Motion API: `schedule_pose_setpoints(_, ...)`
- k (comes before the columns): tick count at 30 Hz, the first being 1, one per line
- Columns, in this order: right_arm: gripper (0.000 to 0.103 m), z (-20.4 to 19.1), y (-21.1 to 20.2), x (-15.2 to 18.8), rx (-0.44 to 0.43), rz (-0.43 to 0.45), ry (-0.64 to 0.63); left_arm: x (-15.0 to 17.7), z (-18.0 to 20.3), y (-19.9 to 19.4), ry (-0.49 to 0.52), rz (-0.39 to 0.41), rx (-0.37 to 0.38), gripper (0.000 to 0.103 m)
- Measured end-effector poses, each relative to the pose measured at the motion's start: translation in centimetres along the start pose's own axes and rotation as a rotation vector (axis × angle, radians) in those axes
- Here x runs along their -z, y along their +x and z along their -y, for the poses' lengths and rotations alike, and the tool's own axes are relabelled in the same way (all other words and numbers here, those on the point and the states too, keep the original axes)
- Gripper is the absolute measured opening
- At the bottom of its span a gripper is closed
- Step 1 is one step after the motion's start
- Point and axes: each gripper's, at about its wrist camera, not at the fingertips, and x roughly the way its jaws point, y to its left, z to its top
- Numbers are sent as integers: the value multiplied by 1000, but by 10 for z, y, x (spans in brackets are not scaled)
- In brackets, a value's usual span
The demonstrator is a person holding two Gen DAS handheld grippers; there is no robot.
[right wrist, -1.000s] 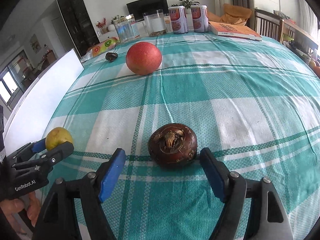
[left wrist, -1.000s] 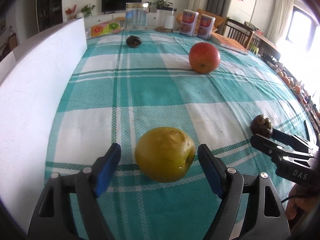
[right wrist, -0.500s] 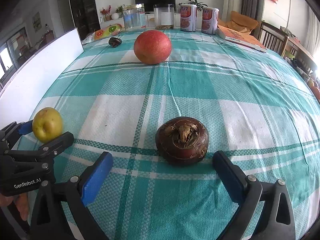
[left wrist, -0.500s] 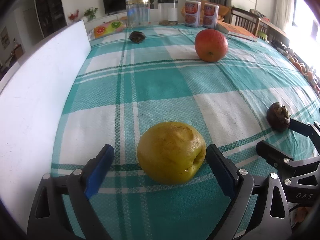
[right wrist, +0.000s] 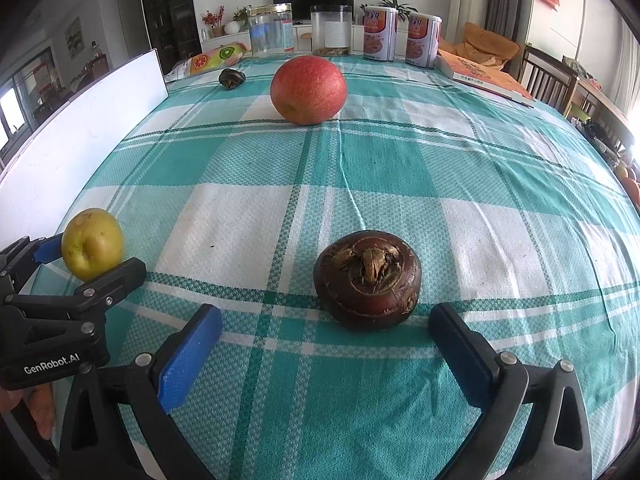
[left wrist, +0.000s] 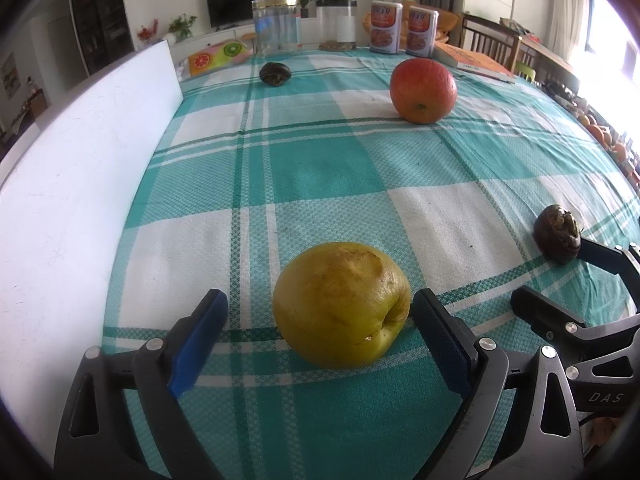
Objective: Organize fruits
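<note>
The yellow apple (left wrist: 342, 304) sits on the checked cloth of the bench (left wrist: 320, 168), between the blue pads of the left claw (left wrist: 320, 336); a clear gap shows at its left side, while the right pad stands just beside its skin, so the claw is spread wide and grips nothing. To the right of the yellow apple, well apart from it, the dark brown fruit (right wrist: 367, 278) rests on the cloth between the pads of the right claw (right wrist: 326, 350), free on both sides; this claw's jaws are opening and hold nothing. In the right wrist view the left claw (right wrist: 86, 256) shows at the left edge with the yellow apple (right wrist: 93, 243) between its fingers. Farther across the bench from the yellow apple lies a red apple (left wrist: 423, 91), and beyond that, to the left, a second small dark fruit (left wrist: 275, 73). A white board (left wrist: 72, 184) stands along the bench edge left of the yellow apple. At the far edge stand two clear jars (left wrist: 276, 24) and two printed cans (left wrist: 385, 26), with a book (left wrist: 476, 62) to their right.
</note>
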Motion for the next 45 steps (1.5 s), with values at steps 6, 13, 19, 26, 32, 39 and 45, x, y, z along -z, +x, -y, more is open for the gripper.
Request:
schedule_pose_setpoints(6,103,0,0,0,0,0,0,0,0,0,0,0,0,95)
schedule_pose_setpoints(13,102,35,-17,0,-44,97,186,0,-2,-3,4,-1,93,95)
schedule_pose_setpoints(19,88,25,-11,-5,-49,88,138,1,0,-9,21,6,133,92)
schedule_pose_setpoints(26,49,30,-12,-3,-25,104,154,0,-5,-14,-9,11,131,56)
schedule_pose_setpoints(32,49,33,-25,0,-236,130,205,7,-16,-61,-81,-66,339,56)
schedule_pose_setpoints(39,49,-43,-50,-16,-479,71,146,13,-71,-153,-179,-63,556,56)
schedule_pose_setpoints(45,49,-174,-101,-70,-623,117,-149,-4,-180,-148,-360,9,212,56)
